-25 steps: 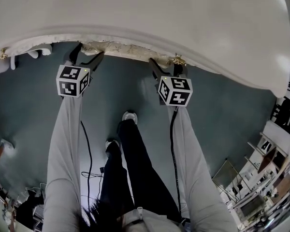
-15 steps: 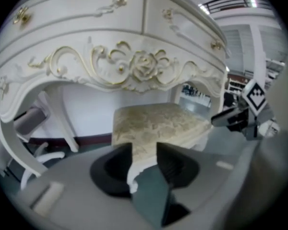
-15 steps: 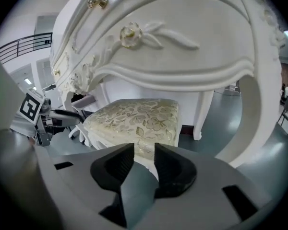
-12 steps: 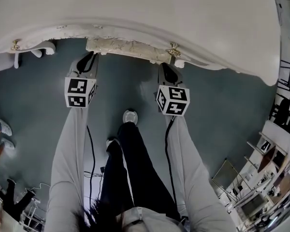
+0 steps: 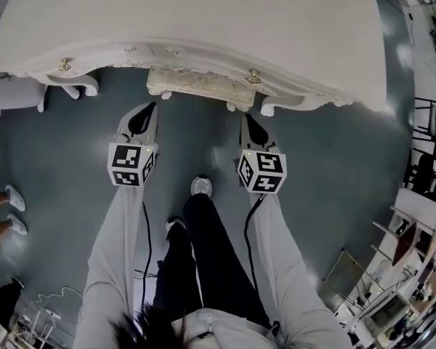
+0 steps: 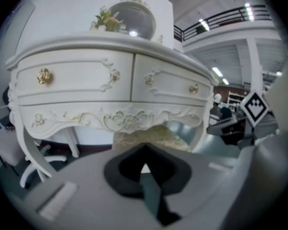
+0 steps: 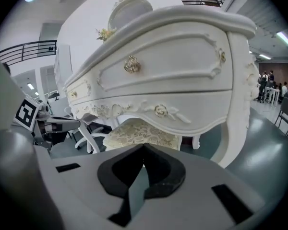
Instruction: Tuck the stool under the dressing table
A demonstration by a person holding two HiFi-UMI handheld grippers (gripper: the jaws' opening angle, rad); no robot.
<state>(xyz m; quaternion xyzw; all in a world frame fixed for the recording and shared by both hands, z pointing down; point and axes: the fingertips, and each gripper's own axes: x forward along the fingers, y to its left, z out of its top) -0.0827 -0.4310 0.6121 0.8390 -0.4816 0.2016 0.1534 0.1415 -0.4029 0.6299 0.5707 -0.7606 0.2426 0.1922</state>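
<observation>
In pale grey sleeves, the left arm (image 5: 112, 246) and right arm (image 5: 283, 253) stretch forward side by side. The left grey hand-held gripper (image 5: 150, 109) and right grey hand-held gripper (image 5: 245, 119) tilt downward, jaws together, empty.

Head cam: high up, faces steeply down on the white carved dressing table (image 5: 203, 20) top, wearer's arms & legs; widest view. Cam on left gripper (image 5: 150, 107): low, close, faces table front from the left, approx level. Cam on right gripper (image 5: 245, 117): low, nearer, angled at the right drawer corner. Both gripper cams share the drawer fronts & cream brocade-seat stool (image 6: 144, 137) beneath; each catches the other gripper at its edge.
</observation>
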